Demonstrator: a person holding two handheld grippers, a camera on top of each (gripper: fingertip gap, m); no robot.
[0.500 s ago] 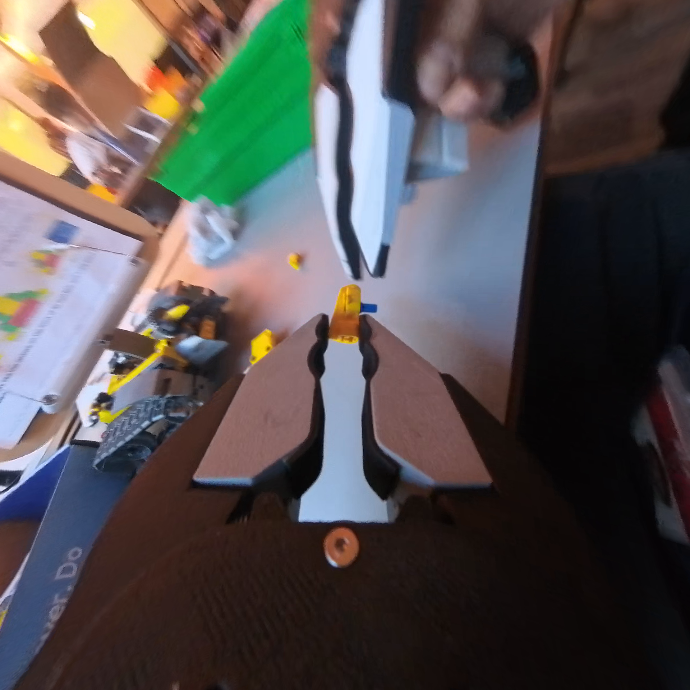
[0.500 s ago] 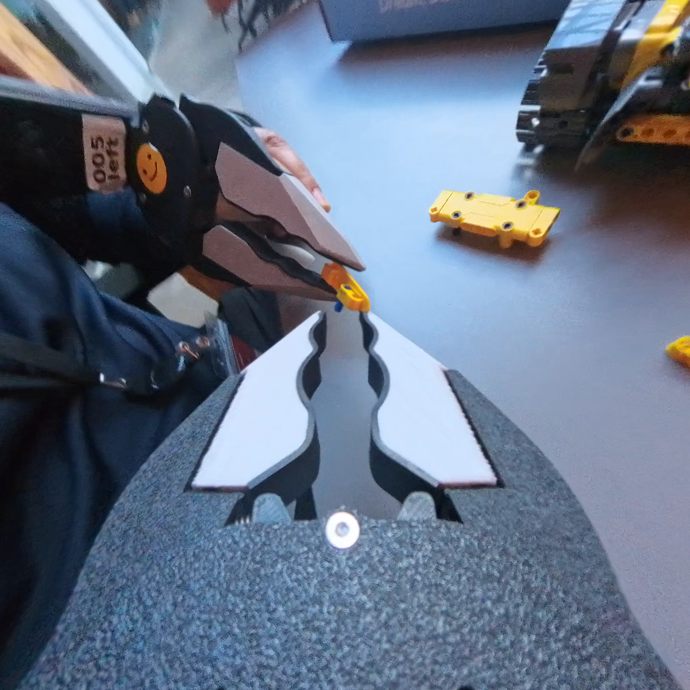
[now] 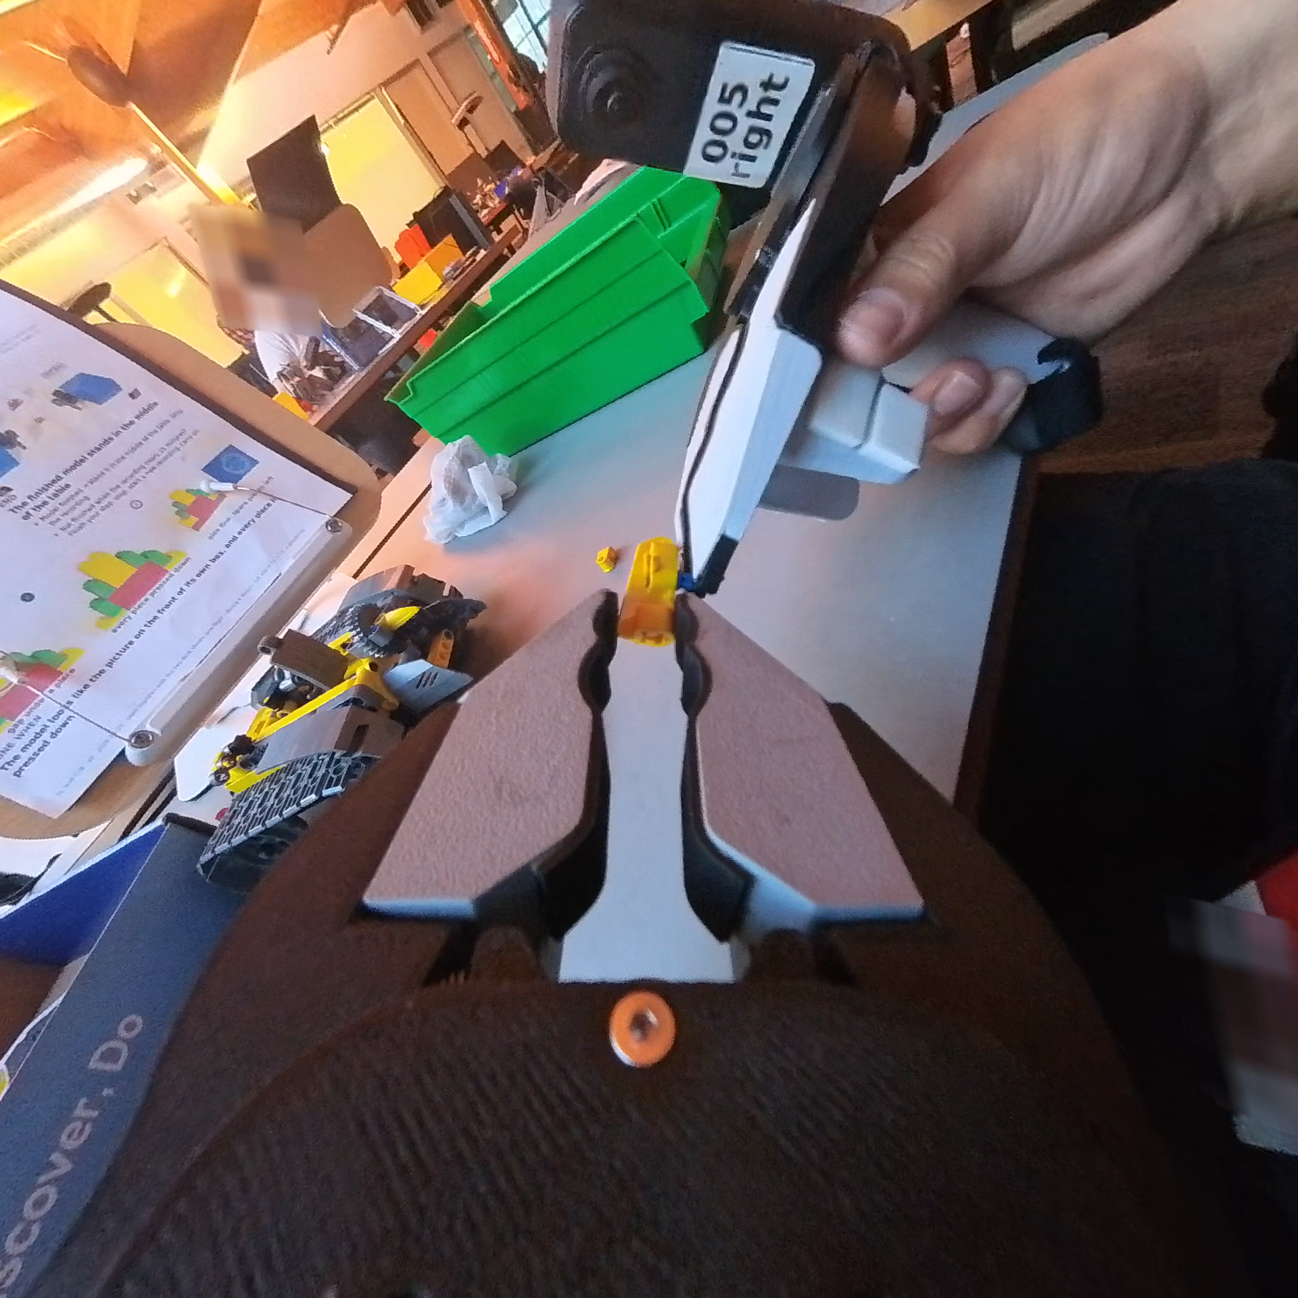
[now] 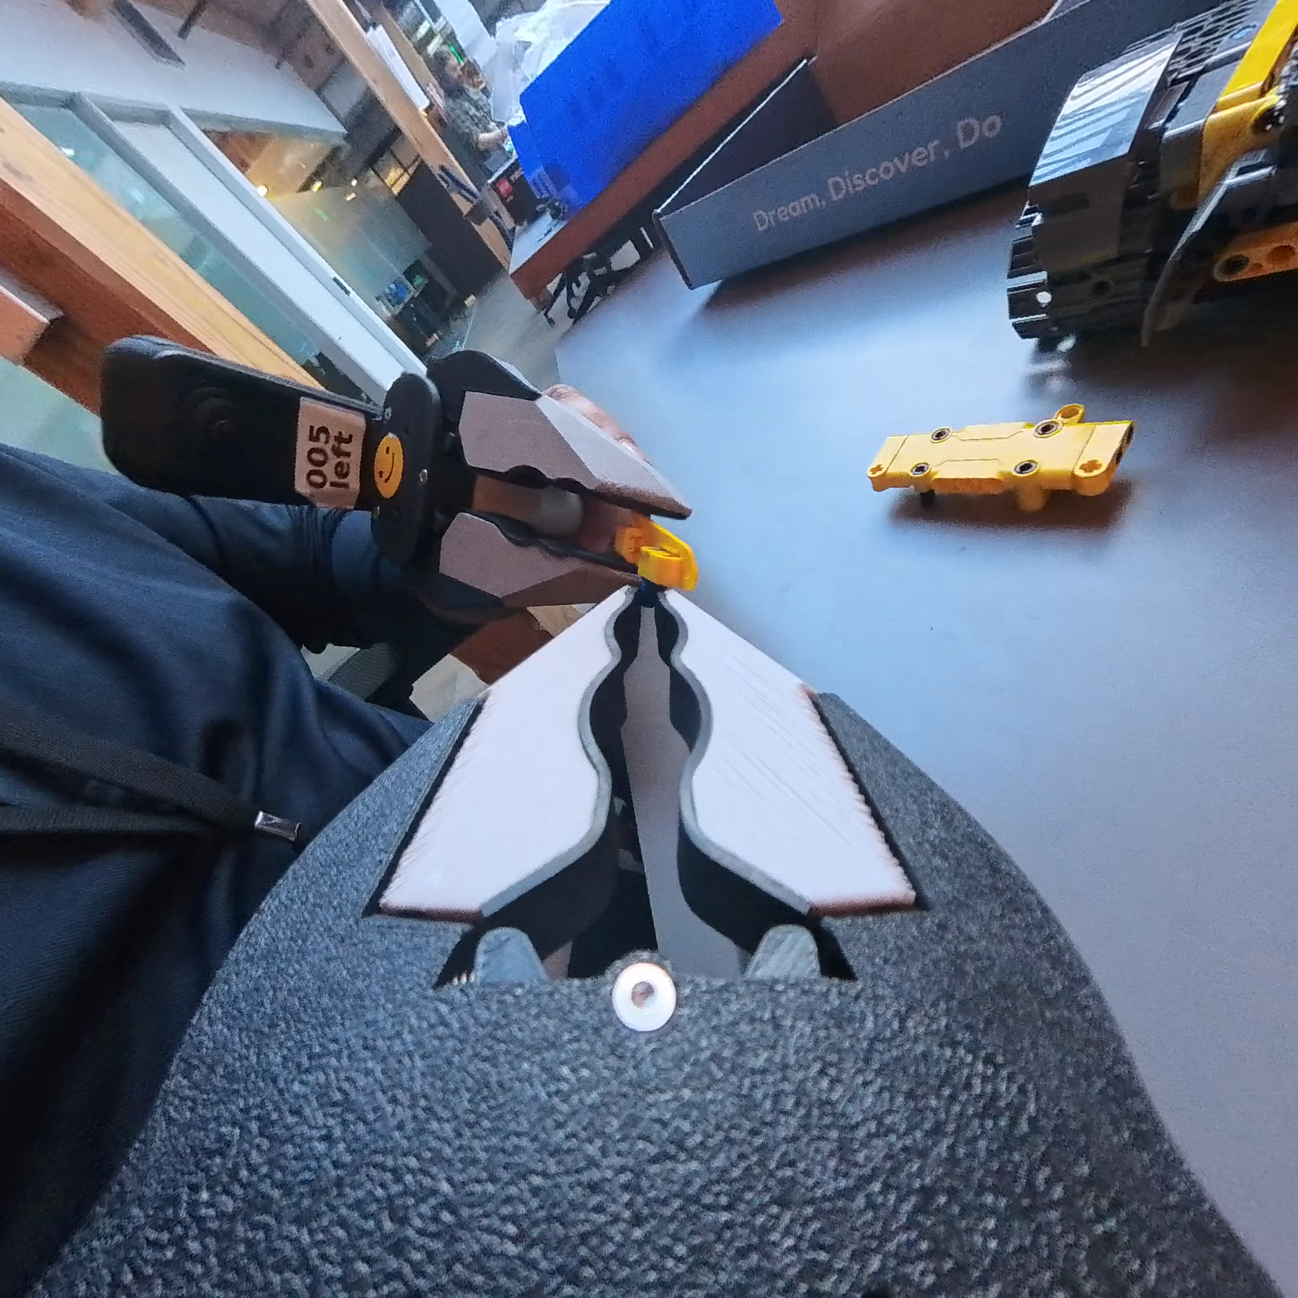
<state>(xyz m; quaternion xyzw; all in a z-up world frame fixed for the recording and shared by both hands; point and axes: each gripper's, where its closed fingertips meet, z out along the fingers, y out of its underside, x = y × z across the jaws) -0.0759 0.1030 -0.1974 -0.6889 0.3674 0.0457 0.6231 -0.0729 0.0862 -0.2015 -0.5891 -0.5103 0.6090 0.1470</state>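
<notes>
My left gripper [image 3: 643,610] has brown fingers and is shut on a small yellow piece [image 3: 650,583], held above the grey table [image 3: 878,667]. A short blue pin [image 3: 685,580] sticks out of that piece. My right gripper [image 4: 646,600] has white fingers, and their tips are closed on the blue pin [image 4: 647,588]. In the right wrist view the left gripper [image 4: 660,544] comes in from the left with the yellow piece [image 4: 667,558]. In the left wrist view the right gripper [image 3: 702,579] comes down from above, held by a hand [image 3: 1053,211].
A yellow flat piece [image 4: 997,463] and a tiny yellow bit [image 3: 606,558] lie on the table. A black-and-yellow tracked model [image 3: 337,709] stands at the left, beside a blue-grey box [image 3: 105,983] and an instruction board [image 3: 140,562]. Green bins [image 3: 576,337] and crumpled wrapping [image 3: 470,492] lie farther off. Both grippers' tips are close together, under 4 cm apart. From the left gripper's tips to the black-and-yellow tracked model [image 3: 337,709] is close to 15 cm.
My right gripper has come to the yellow piece and closed its tips on the blue pin. The left gripper still holds the piece and has tilted a little.
</notes>
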